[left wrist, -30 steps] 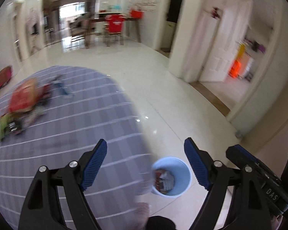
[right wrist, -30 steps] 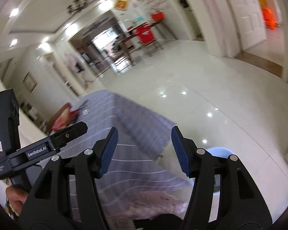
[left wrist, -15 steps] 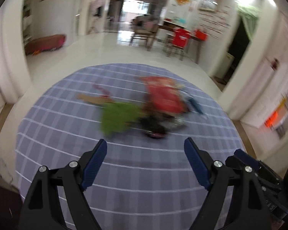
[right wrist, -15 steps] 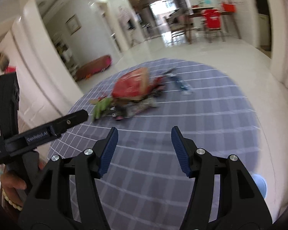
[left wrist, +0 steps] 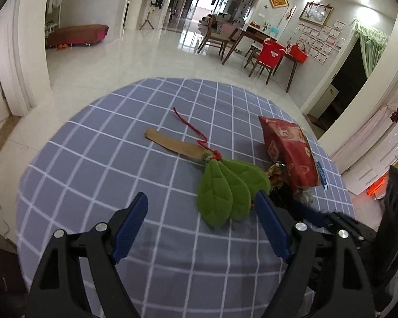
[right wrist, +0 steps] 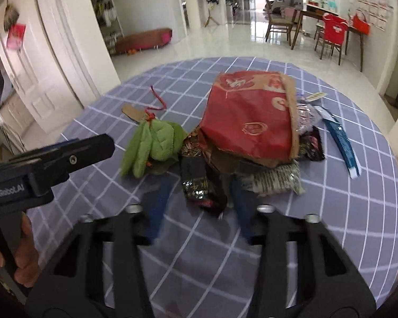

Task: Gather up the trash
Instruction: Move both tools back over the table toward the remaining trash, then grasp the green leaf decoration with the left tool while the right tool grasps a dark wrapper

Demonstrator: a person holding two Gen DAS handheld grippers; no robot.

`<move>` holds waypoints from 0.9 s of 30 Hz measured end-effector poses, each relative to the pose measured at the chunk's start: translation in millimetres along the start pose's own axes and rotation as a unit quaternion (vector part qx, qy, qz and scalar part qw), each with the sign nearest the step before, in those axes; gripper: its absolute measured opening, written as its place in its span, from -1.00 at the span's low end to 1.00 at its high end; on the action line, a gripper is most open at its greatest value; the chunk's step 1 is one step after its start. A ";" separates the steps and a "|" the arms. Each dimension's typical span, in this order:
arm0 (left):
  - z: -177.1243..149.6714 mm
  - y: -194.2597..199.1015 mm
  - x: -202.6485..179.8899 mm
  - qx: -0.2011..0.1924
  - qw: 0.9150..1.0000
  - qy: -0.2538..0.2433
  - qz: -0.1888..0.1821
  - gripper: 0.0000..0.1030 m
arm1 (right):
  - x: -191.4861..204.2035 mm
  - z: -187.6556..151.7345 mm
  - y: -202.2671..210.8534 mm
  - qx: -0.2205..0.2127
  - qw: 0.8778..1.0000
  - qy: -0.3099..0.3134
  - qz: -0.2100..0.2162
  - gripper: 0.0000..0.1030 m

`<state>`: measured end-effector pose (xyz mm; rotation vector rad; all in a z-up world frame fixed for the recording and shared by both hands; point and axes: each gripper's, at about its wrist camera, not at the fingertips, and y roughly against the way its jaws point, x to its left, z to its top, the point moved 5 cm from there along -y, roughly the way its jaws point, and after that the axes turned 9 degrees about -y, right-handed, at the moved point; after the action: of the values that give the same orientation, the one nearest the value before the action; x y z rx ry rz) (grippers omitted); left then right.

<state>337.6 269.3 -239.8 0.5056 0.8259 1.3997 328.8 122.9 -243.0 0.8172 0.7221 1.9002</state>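
Right claw [right wrist: 199, 198] just narrowing round dark wrapper [right wrist: 201, 185], not gripping; red bag [right wrist: 249, 116] behind, left claw [left wrist: 199, 228] wide.

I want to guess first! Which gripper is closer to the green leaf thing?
Left. The left gripper sits just short of the green leaves; the right gripper is beside them, at a dark wrapper.

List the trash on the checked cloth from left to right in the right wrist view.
Green leaf-shaped piece → black and red wrapper → red paper bag → blue strip.
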 end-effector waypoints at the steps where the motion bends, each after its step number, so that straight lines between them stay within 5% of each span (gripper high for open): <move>1: 0.9 -5.9 -1.9 0.003 1.000 0.005 -0.005 0.57 | -2.3 0.4 -2.0 -0.001 1.000 -0.004 0.001 -0.44; 8: 8.0 -39.2 -21.1 0.016 1.000 -0.010 -0.010 0.56 | -24.9 1.1 11.1 -0.024 0.998 -0.052 0.028 -0.48; 14: 7.7 -41.5 -26.4 0.011 1.000 -0.023 -0.014 -0.78 | -31.0 -2.7 26.1 -0.027 0.995 -0.071 0.063 -0.55; 17: 6.1 -23.7 -23.7 -0.010 1.000 -0.019 0.000 -0.83 | -25.7 -4.3 36.0 -0.027 0.993 -0.078 0.082 -0.63; 18: 5.5 -16.0 -24.4 -0.018 1.000 -0.016 -0.001 -0.83 | -22.6 -5.2 40.3 -0.027 0.993 -0.078 0.089 -0.97; 27: -13.6 52.8 -30.0 -0.051 0.999 -0.018 0.007 -0.84 | -8.5 -28.6 78.6 -0.036 0.991 -0.075 0.109 -0.97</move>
<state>293.8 245.0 -202.9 0.4568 0.7201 1.4335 269.4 78.8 -203.0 1.0140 0.4844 2.0207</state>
